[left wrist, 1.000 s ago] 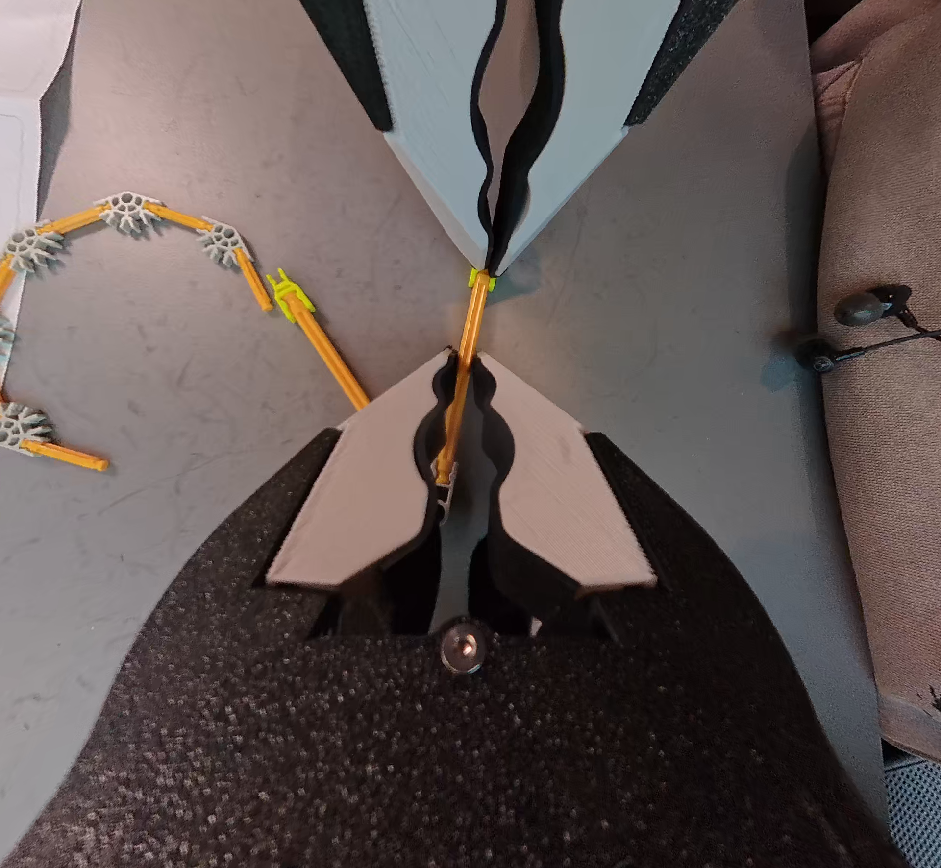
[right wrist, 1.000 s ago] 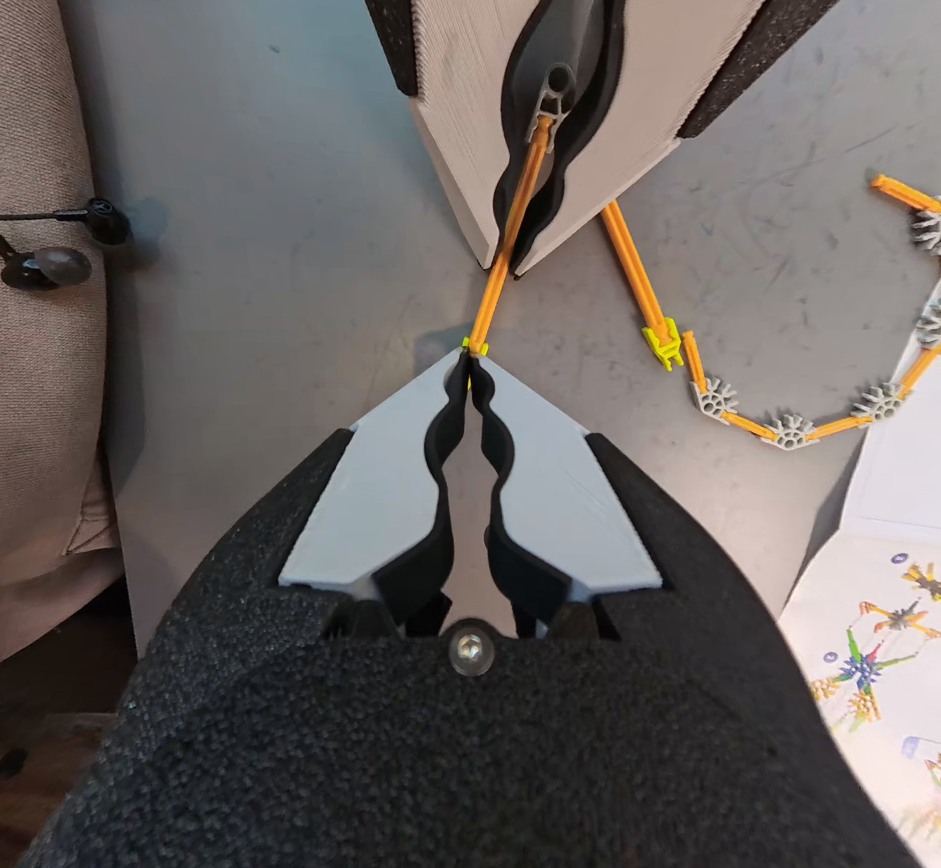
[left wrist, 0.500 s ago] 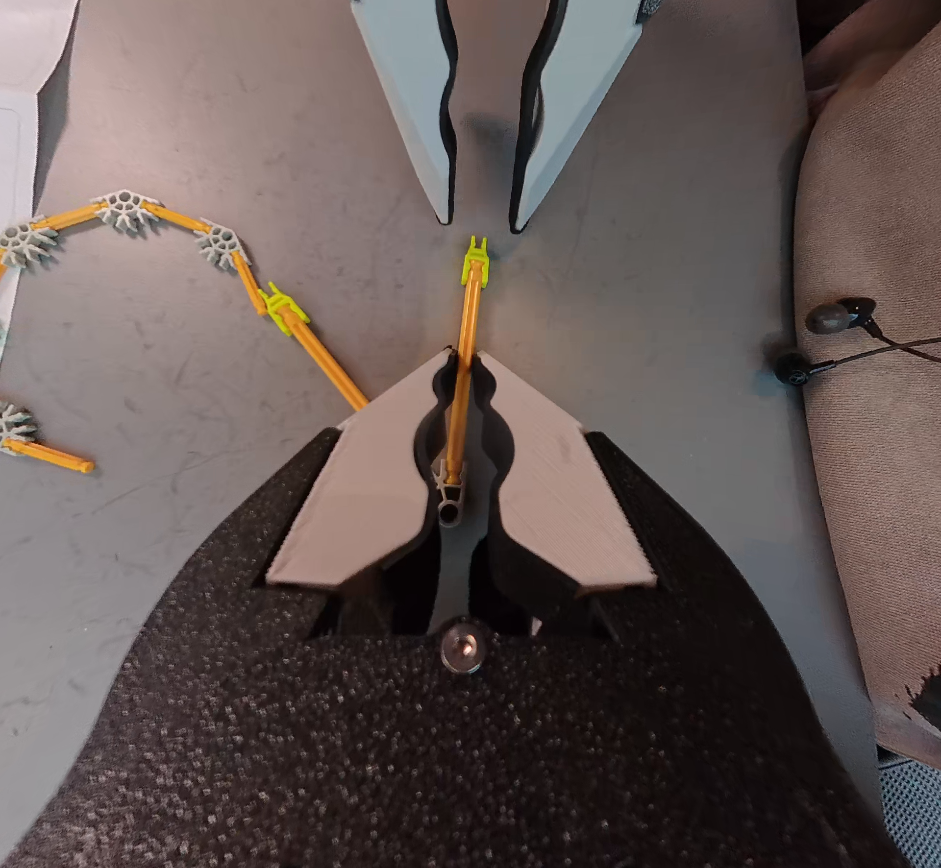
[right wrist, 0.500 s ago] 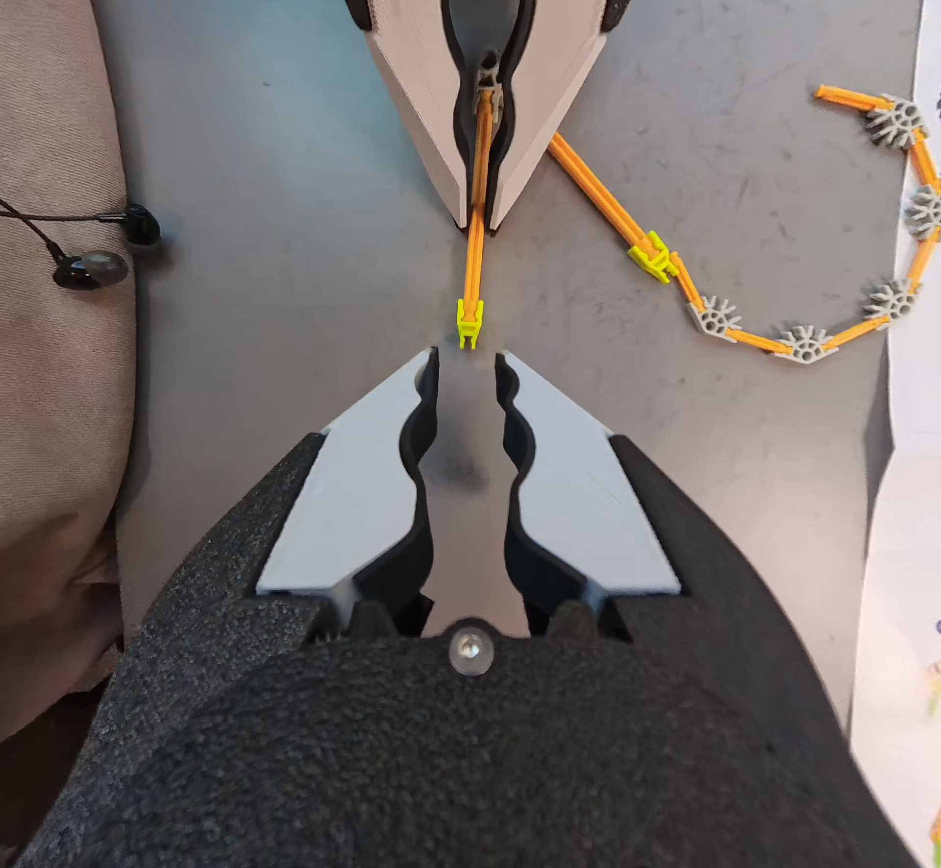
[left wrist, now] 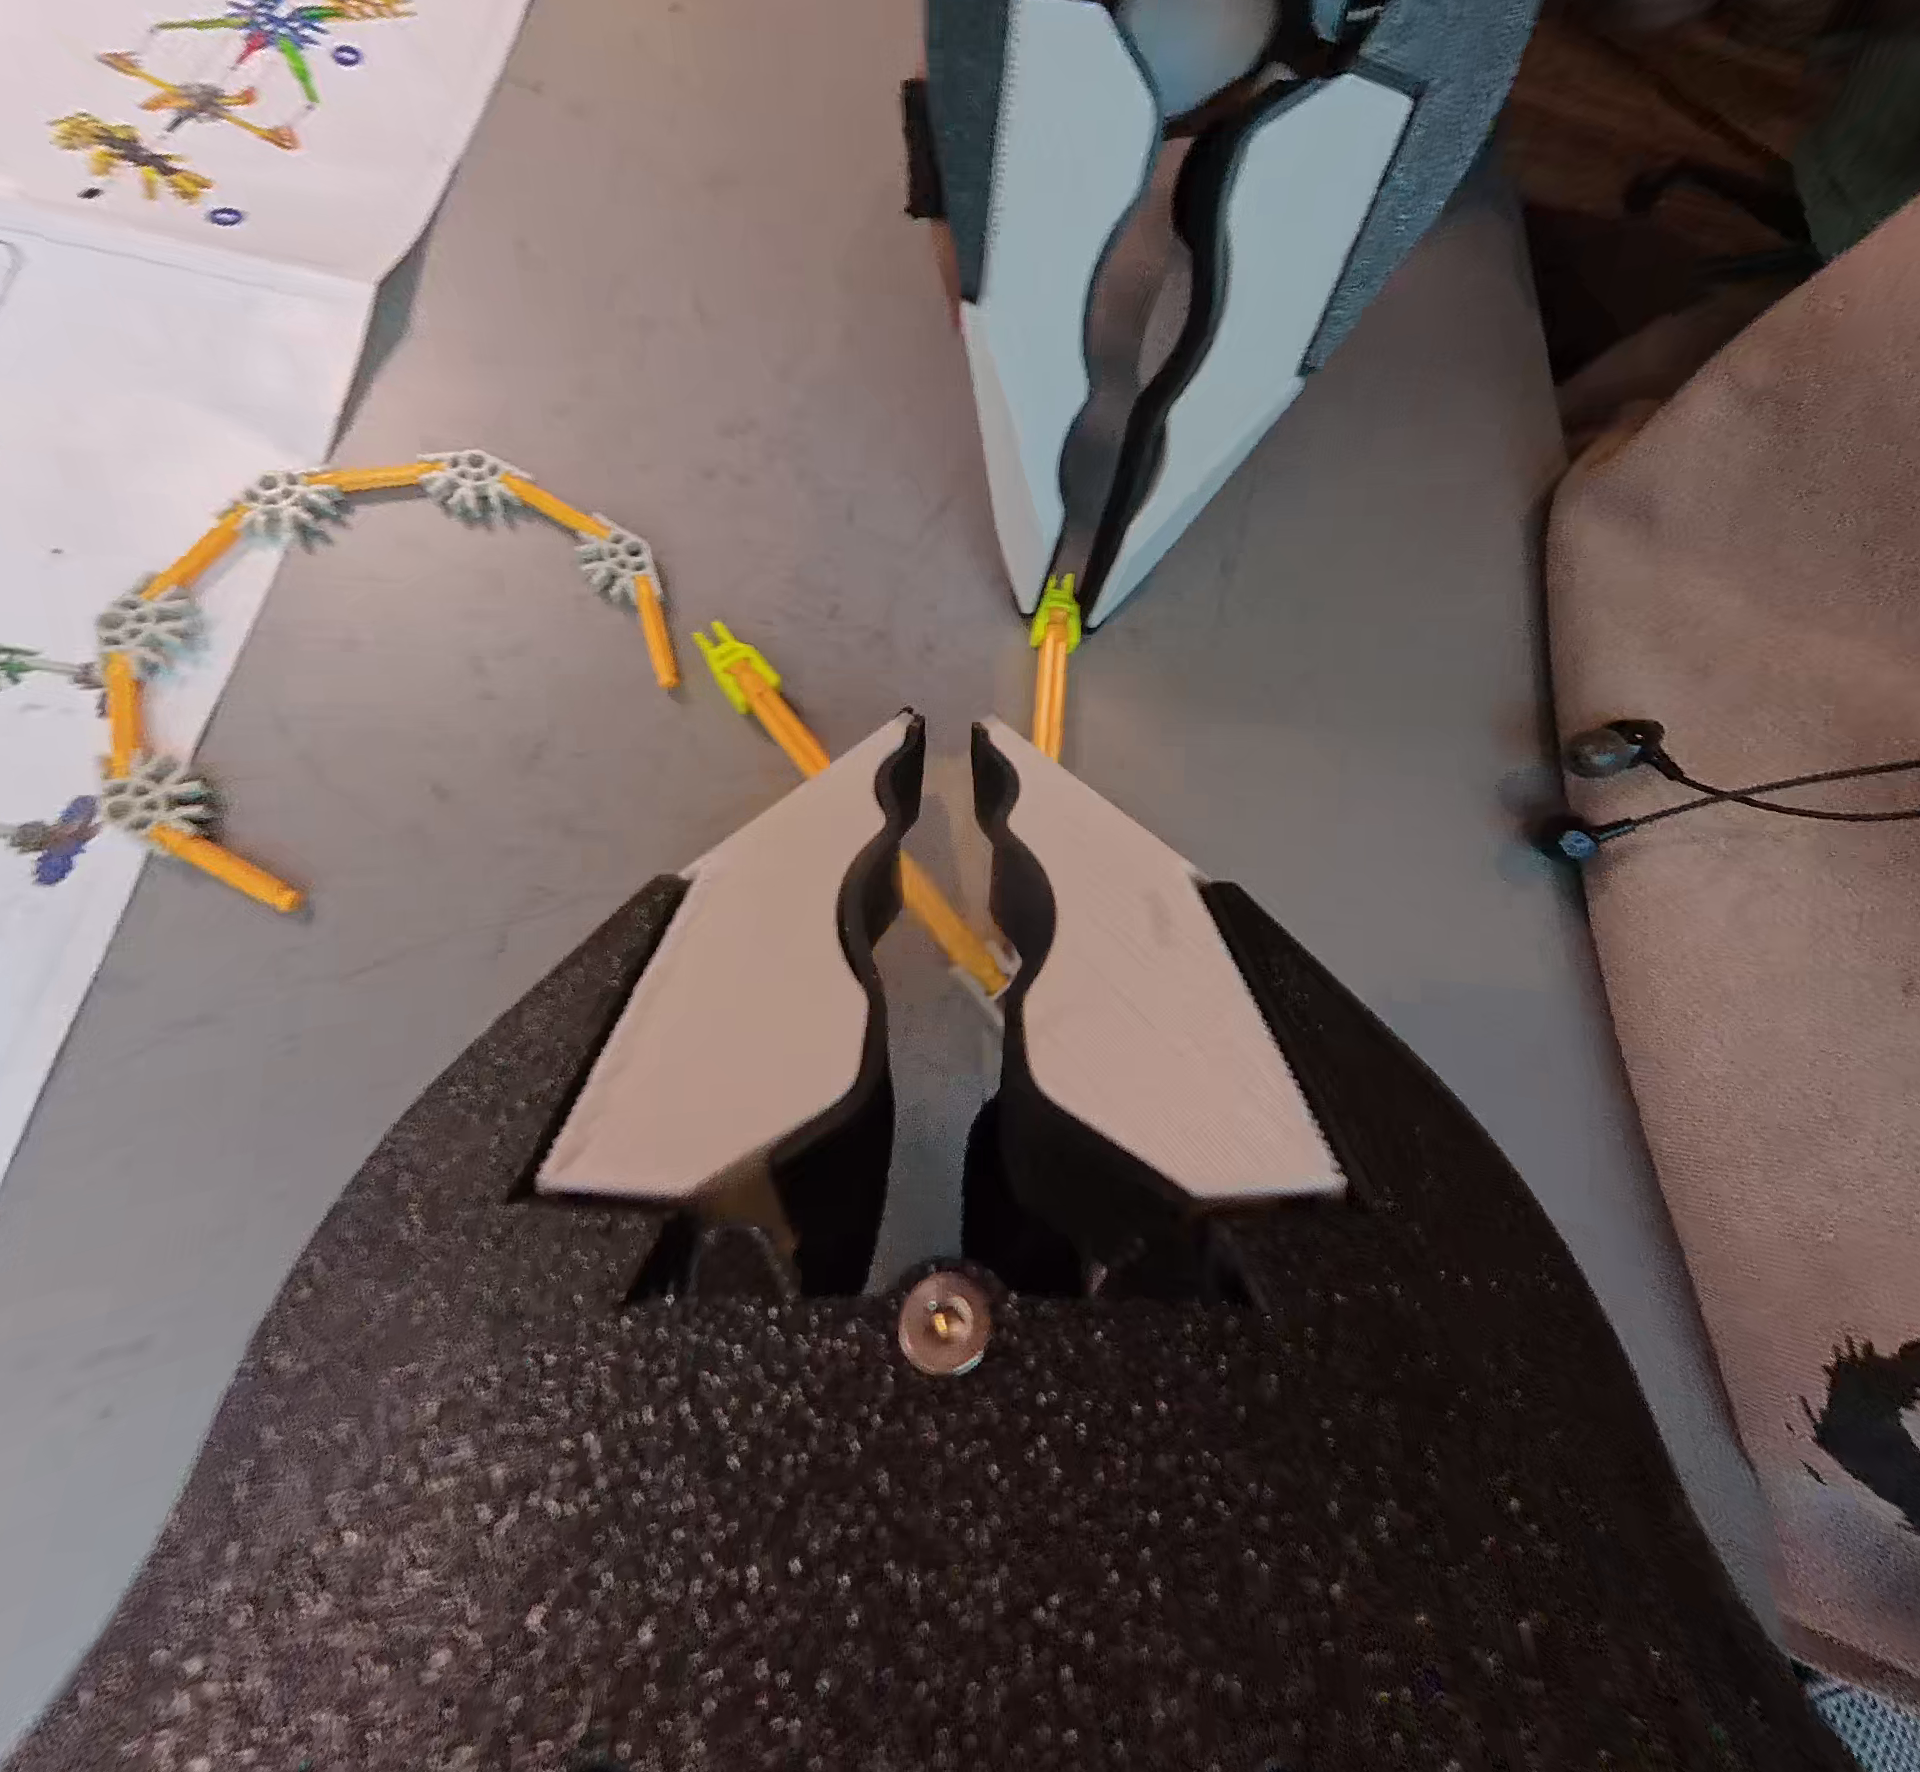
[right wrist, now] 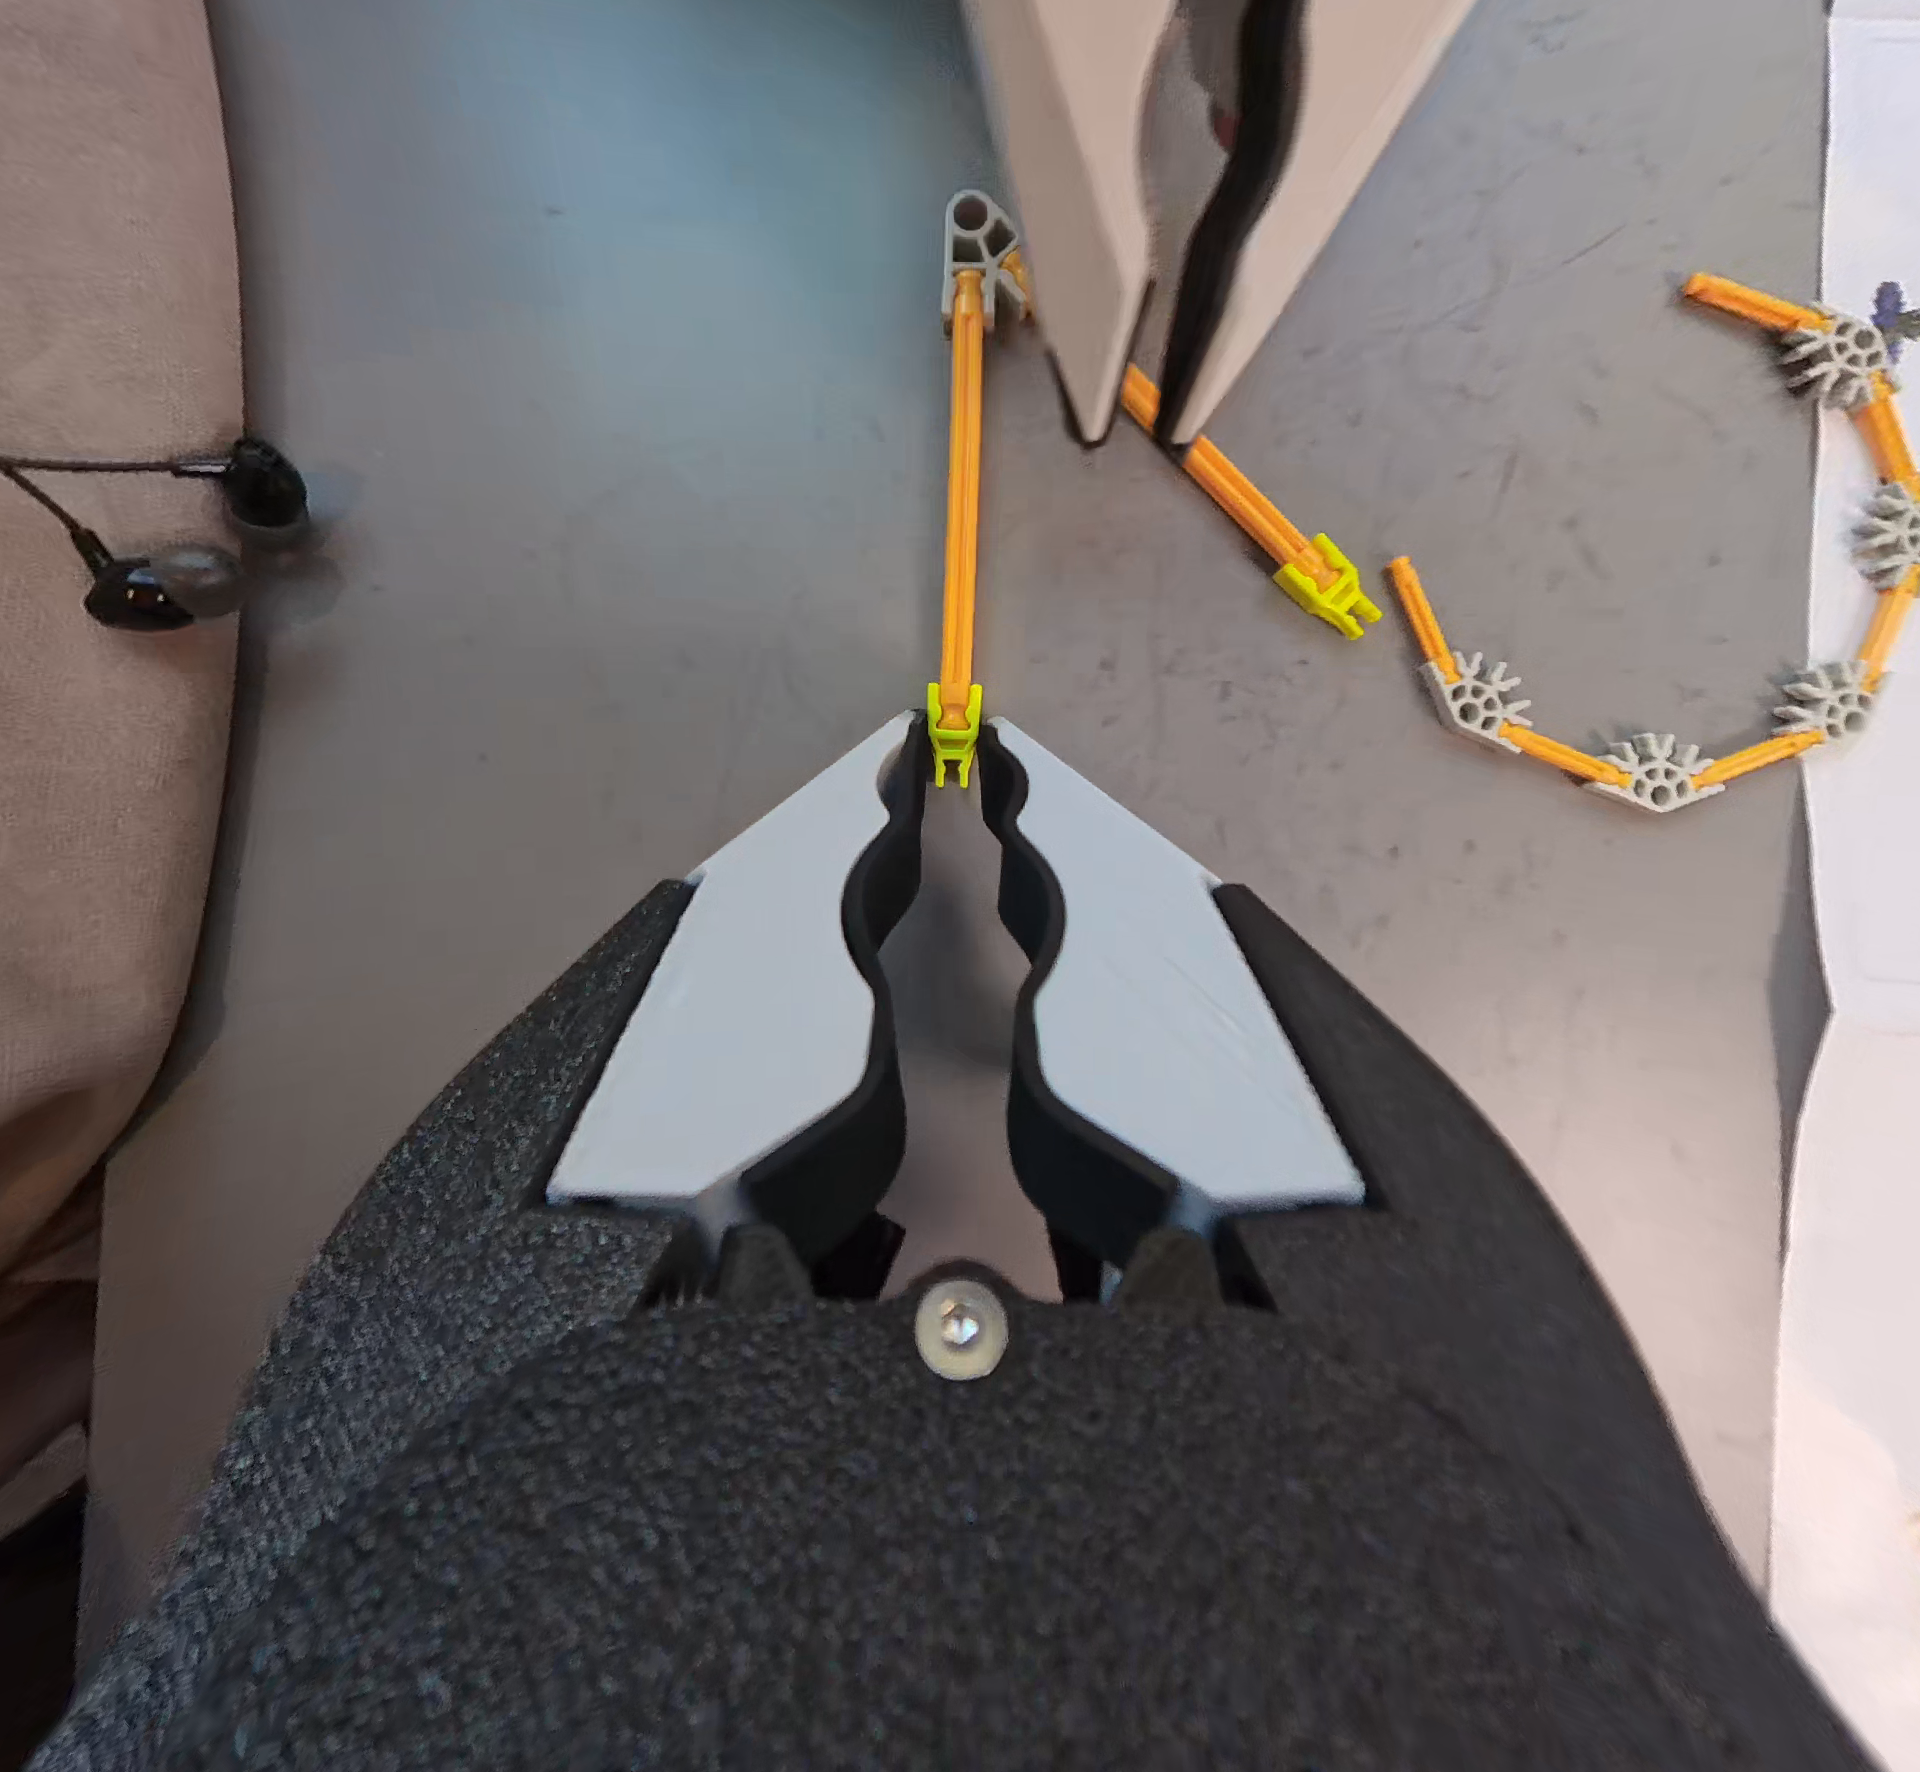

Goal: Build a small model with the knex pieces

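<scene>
A V-shaped piece lies on the grey table (right wrist: 623, 372): two orange rods meet at a grey connector (right wrist: 977, 252), and each ends in a lime clip. My right gripper (right wrist: 954, 733) is shut on the lime clip (right wrist: 954, 720) of the first rod (right wrist: 961, 496); it also shows in the left wrist view (left wrist: 1060, 595). My left gripper (left wrist: 943, 730) is slightly open and straddles the second rod (left wrist: 951, 933), which crosses diagonally under its jaws. That rod's lime clip (left wrist: 736, 662) lies free to the left.
A curved chain of grey snowflake connectors and orange rods (left wrist: 468, 486) lies near a white instruction sheet (left wrist: 208, 320). Black earphones (left wrist: 1610, 751) rest at the edge of beige fabric (left wrist: 1766, 995) on the other side. My right fingertips sit around 6 cm from my left ones.
My right gripper let go, pulled back, then closed on the lime clip again. My left gripper released the first rod and shifted over the second rod, now slightly open.
</scene>
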Tool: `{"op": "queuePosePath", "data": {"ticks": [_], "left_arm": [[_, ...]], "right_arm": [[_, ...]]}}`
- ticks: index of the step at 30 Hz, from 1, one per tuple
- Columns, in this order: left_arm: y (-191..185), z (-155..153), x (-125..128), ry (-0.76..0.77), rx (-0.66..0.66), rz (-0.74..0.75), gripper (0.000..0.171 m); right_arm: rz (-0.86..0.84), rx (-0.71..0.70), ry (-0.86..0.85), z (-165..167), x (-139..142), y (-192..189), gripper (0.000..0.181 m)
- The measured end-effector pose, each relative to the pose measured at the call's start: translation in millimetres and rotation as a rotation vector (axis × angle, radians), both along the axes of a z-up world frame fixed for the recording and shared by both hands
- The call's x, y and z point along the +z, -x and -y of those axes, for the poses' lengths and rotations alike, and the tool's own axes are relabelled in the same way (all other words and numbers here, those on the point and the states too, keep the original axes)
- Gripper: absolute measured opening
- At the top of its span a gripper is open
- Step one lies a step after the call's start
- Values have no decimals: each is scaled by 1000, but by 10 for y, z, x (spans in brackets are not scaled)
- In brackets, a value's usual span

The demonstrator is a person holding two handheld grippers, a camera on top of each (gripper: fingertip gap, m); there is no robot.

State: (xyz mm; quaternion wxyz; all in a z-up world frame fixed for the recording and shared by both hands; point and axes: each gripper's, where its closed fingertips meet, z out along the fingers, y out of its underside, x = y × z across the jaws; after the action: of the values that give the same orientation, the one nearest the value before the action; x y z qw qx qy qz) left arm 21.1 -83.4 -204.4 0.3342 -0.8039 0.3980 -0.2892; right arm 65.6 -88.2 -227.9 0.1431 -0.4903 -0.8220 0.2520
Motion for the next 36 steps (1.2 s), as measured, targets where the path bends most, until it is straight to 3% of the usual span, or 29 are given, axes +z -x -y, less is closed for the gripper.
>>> {"op": "queuePosePath", "data": {"ticks": [5, 8, 11, 15, 21, 28, 32, 36], "left_arm": [[75, -125, -66, 26, 76, 17, 11], [20, -121, -102, -1, 59, -5, 15], [-51, -79, -134, -13, 28, -26, 16], [-55, -6, -178, 16, -9, -43, 12], [-174, 206, -200, 69, -133, -23, 12], [-379, 405, -176, 24, -261, -20, 12], [-246, 228, -13, -12, -167, 41, 12], [203, -267, 97, -105, 127, 30, 12]], "right_arm": [[22, 286, -50, 57, 36, -244, 8], [38, 361, -168, -141, 53, -283, 9], [5, 292, -292, -467, 91, -160, 16], [-112, 122, -310, -707, 233, -41, 16], [-95, -7, -109, -503, 150, -259, 23], [-56, -21, -93, -485, 28, -292, 15], [-87, -4, -76, -461, 24, -150, 14], [-152, -13, -53, -487, 136, -17, 15]]}}
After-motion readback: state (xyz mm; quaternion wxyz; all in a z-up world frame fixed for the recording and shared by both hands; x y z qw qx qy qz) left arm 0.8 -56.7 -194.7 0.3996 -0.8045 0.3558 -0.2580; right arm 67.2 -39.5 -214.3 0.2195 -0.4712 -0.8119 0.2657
